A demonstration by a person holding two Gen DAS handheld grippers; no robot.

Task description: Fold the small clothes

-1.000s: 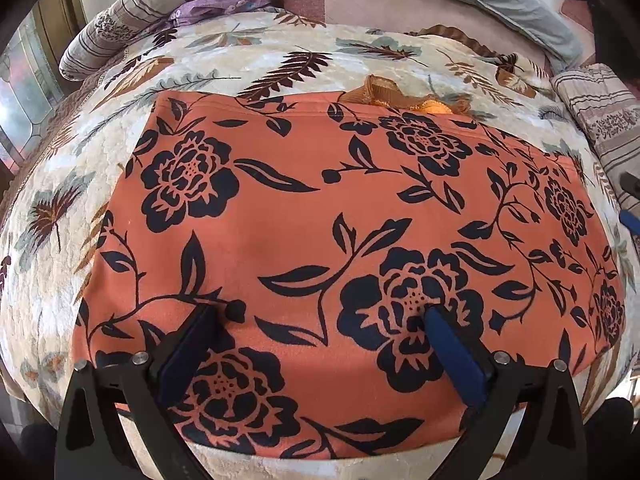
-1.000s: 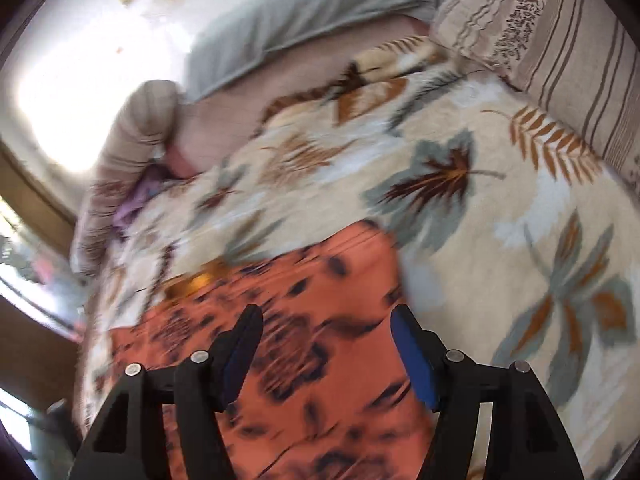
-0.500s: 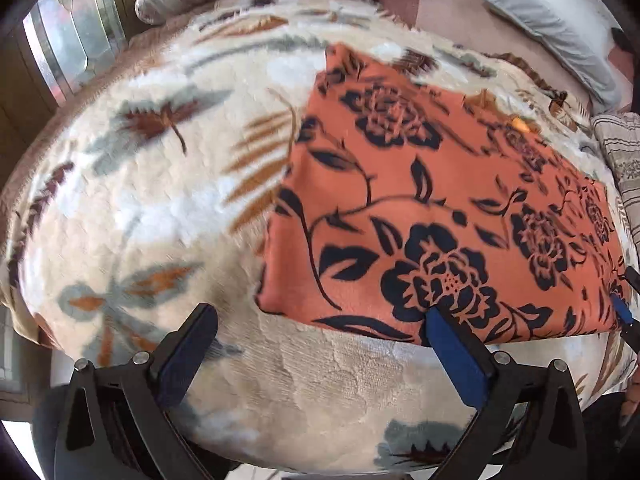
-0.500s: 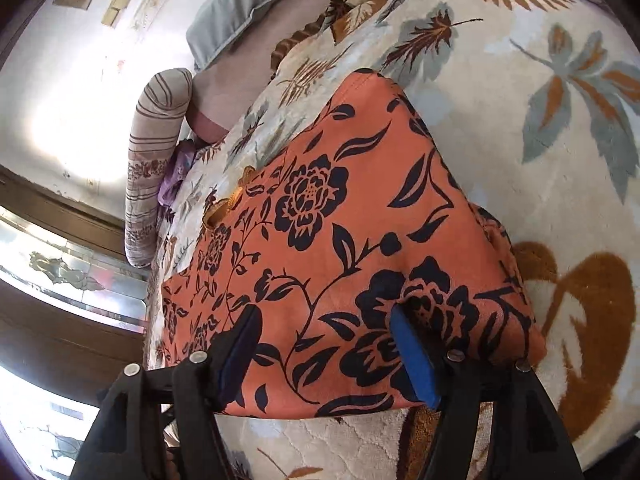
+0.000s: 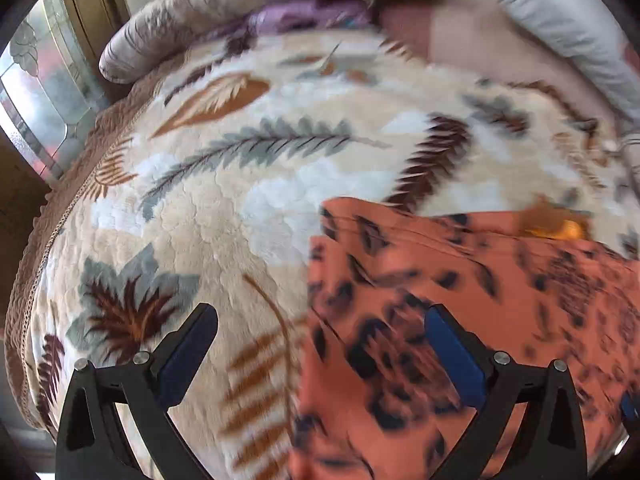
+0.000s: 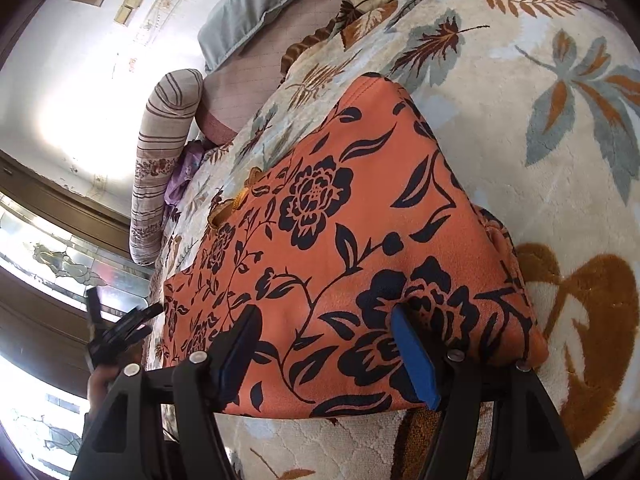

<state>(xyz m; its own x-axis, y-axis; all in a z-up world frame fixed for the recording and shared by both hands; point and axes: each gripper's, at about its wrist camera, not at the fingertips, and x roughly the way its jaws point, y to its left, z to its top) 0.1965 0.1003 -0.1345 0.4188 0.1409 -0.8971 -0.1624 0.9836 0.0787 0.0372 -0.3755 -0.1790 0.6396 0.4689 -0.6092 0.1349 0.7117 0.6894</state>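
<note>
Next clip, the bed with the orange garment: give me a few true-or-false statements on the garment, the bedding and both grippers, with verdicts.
1. The orange floral garment lies on a leaf-patterned blanket. True.
2. The right gripper clamps a fold of the garment. False: its jaws stand open, nothing is pinched between them.
3. The left gripper is open. True.
4. The garment is plain, with no print. False: it bears dark flowers.
5. A striped bolster lies at the bed's far end. True.

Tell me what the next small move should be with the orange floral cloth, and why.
Probably ease the right claw down and close it on the near edge of the orange floral cloth. That claw stands open over that edge, gripping nothing, while the left claw, also open, straddles the cloth's side edge on the leaf-print blanket.
</note>
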